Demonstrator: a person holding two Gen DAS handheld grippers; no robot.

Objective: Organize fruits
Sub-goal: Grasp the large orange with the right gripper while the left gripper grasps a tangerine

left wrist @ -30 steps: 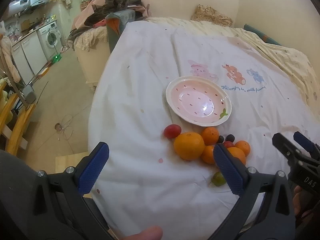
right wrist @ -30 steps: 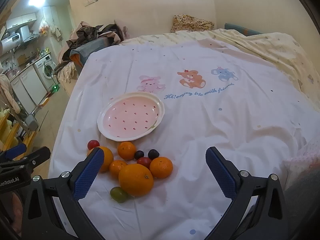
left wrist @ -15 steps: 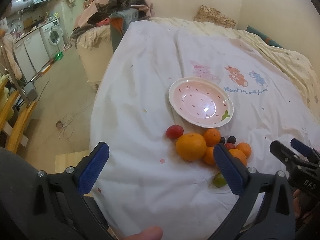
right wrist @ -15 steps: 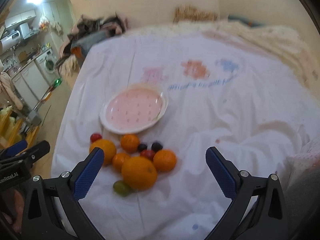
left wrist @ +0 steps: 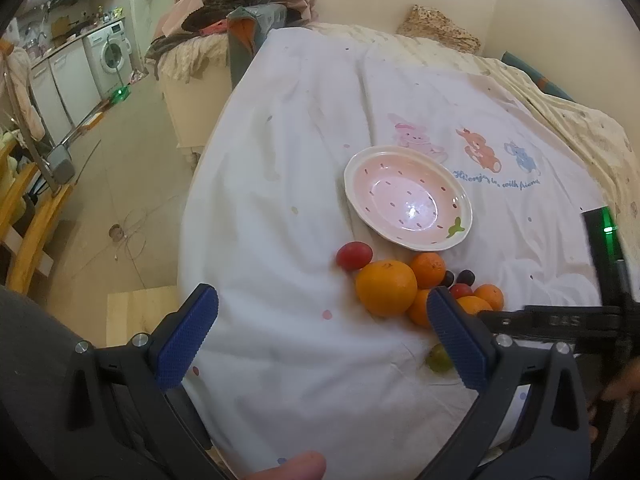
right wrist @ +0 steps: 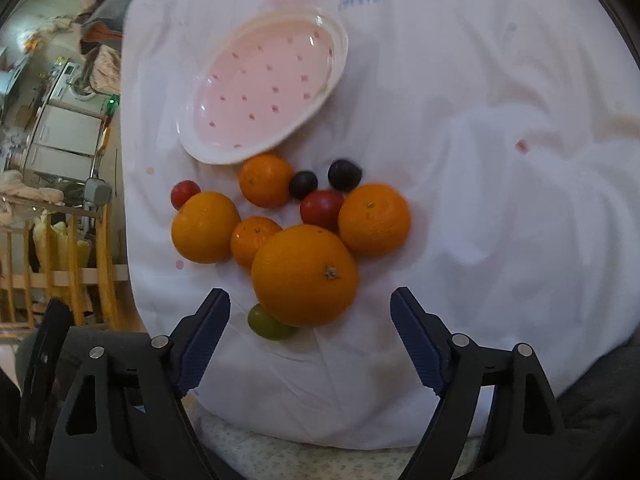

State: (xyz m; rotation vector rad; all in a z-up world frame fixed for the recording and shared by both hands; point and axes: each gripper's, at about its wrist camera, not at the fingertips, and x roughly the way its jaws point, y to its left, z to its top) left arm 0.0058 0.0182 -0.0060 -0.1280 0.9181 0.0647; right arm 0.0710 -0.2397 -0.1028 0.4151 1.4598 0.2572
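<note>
A pink strawberry-print plate [left wrist: 460, 200] [right wrist: 340, 44] lies empty on the white sheet. Just in front of it sits a cluster of fruit: a big orange [right wrist: 305, 276], a second orange [left wrist: 386, 288] [right wrist: 205, 227], smaller mandarins [right wrist: 374, 220], red plums [left wrist: 354, 255] [right wrist: 322, 210], two dark grapes [right wrist: 344, 175] and a green fruit [right wrist: 267, 323]. My right gripper [right wrist: 310, 340] is open, low and close in front of the big orange. My left gripper [left wrist: 322, 340] is open and empty, left of the cluster.
The fruit lies near the bed's front left edge. The floor [left wrist: 132, 184] drops away to the left, with a wooden chair [left wrist: 28, 216] and washing machine [left wrist: 110, 52]. A pile of clothes [left wrist: 240, 4] sits at the bed's far corner.
My right gripper has dropped and moved forward toward the fruit, so the big orange now sits just beyond its fingers. My left gripper has barely moved.
</note>
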